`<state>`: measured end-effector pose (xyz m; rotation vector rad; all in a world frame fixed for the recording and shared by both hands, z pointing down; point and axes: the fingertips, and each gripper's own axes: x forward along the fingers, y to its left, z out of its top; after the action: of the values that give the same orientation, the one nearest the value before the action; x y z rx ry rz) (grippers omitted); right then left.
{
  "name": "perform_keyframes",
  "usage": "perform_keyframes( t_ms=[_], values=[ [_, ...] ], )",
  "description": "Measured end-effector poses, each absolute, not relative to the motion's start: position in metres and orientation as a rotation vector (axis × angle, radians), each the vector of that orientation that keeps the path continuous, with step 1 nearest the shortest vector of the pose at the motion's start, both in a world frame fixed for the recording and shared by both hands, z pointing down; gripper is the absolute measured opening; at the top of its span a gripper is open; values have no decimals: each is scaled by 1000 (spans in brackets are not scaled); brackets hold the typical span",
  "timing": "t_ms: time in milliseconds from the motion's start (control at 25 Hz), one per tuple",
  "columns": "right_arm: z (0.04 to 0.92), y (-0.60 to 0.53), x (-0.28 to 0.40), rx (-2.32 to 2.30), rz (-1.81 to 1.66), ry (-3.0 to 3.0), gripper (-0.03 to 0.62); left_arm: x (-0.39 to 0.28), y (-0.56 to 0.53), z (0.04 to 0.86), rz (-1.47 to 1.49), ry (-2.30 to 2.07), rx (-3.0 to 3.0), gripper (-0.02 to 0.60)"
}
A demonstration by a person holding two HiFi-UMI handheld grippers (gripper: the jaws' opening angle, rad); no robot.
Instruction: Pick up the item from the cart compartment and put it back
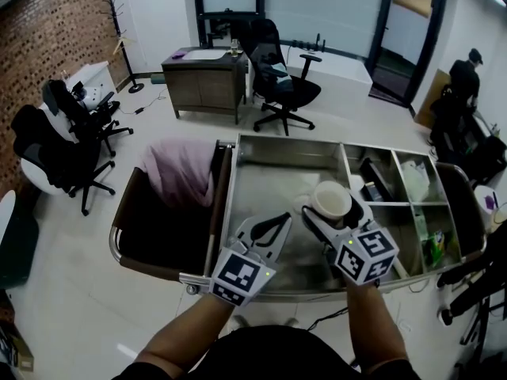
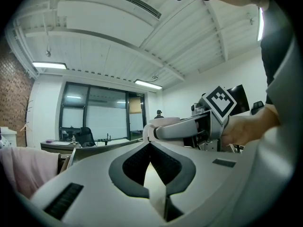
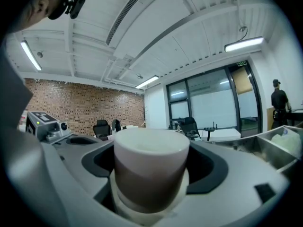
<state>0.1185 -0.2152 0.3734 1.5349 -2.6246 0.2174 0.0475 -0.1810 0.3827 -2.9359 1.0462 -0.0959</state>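
Note:
A white cup hangs over the cart's large steel compartment, and my right gripper is shut on it, one finger on each side. In the right gripper view the cup stands upright between the dark pads and fills the middle. To its left, my left gripper hovers above the same compartment, shut and empty; its tips meet in the left gripper view. That view also shows the cup and the right gripper's marker cube off to the right.
Small cart compartments at the right hold a black item, a plastic bag and a green bottle. A pink cloth lies in the dark bin at the cart's left end. Office chairs, a desk and a person stand beyond.

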Motion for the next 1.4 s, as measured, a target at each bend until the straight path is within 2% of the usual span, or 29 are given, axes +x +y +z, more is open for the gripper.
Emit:
perform_keyframes(
  t_ms=[320,760,1000,1400],
  values=[
    [361,-248,105,1456,166,-2595,456,50,-180,384,-95,1026,-2950,-2],
    [368,-305,92,1440,308,-2602,456,49,-181,384,-86,1029,-2954,-2],
    [400,-344,81,1443,182,-2502,456,48,-182,384,-87,1044,-2952,-2],
    [445,-393,75,1441,197,-2437,457,44,-185,384,-65,1068,-2967,-2]
  ],
)
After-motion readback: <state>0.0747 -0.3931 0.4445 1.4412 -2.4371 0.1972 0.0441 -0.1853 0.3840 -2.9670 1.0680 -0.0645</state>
